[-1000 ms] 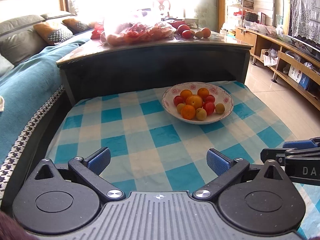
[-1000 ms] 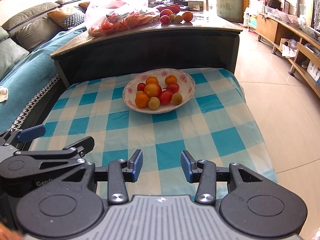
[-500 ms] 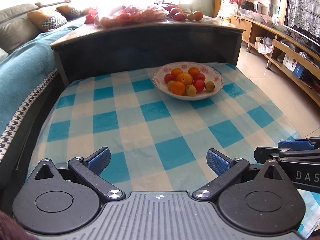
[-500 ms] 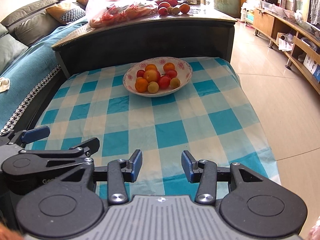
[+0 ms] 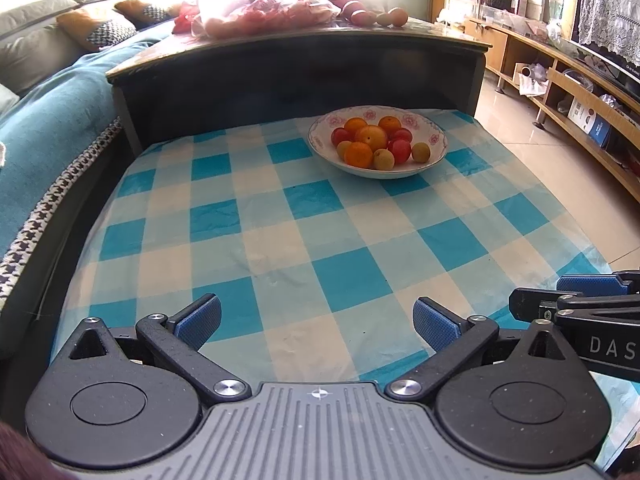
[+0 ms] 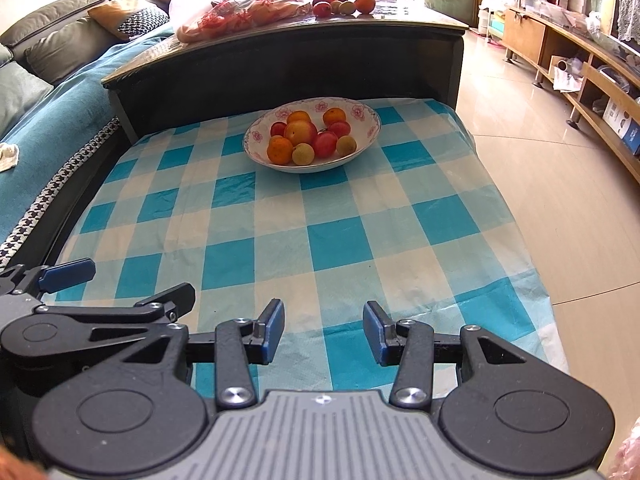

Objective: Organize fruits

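Note:
A white floral bowl [image 5: 436, 152] [image 6: 368, 136] holds several oranges, red fruits and small yellow fruits. It stands at the far side of a blue-and-white checked cloth [image 5: 280, 232] [image 6: 280, 240]. My left gripper [image 5: 316, 320] is open and empty above the cloth's near edge; it also shows in the right wrist view [image 6: 120, 284]. My right gripper [image 6: 324, 332] is open and empty beside it; it also shows at the right edge of the left wrist view [image 5: 576, 292].
A dark raised table [image 6: 280, 52] stands behind the bowl, bearing a plastic bag of fruit [image 6: 240, 12] and loose fruits [image 6: 344, 4]. A teal sofa [image 5: 48, 112] lies to the left. Tiled floor [image 6: 560, 200] and a wooden TV shelf [image 5: 580, 112] are to the right.
Both grippers have drawn back from the bowl, so it sits farther away in both views. Both stay open.

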Motion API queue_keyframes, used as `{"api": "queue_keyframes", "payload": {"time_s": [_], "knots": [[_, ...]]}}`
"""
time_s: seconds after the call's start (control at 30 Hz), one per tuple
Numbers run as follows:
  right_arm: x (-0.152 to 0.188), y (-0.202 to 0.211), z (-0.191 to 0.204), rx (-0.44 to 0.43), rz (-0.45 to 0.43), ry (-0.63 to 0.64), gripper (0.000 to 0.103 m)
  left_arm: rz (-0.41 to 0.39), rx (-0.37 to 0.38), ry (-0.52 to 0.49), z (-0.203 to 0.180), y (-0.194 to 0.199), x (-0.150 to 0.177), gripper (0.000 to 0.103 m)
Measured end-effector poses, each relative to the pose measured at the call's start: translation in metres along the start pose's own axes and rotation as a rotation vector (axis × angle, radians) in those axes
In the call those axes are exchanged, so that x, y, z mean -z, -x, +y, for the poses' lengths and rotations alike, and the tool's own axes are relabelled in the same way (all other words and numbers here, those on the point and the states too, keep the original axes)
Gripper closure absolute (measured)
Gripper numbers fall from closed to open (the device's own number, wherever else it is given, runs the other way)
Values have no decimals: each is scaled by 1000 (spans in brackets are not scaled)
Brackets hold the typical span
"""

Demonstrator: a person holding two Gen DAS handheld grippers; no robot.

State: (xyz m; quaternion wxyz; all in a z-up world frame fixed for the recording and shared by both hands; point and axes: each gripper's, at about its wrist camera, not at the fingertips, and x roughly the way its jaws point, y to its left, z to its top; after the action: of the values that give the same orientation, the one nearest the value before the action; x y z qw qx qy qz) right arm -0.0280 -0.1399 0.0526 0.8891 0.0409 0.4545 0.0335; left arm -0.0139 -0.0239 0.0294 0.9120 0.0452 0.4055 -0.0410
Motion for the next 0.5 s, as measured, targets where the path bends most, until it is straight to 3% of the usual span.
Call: {"api": "queue_keyframes", "payload": {"time_s": [0.5], "knots": [[2,-3,3,-9,14,7,58,7,-17,0,1,0,3,1]]}}
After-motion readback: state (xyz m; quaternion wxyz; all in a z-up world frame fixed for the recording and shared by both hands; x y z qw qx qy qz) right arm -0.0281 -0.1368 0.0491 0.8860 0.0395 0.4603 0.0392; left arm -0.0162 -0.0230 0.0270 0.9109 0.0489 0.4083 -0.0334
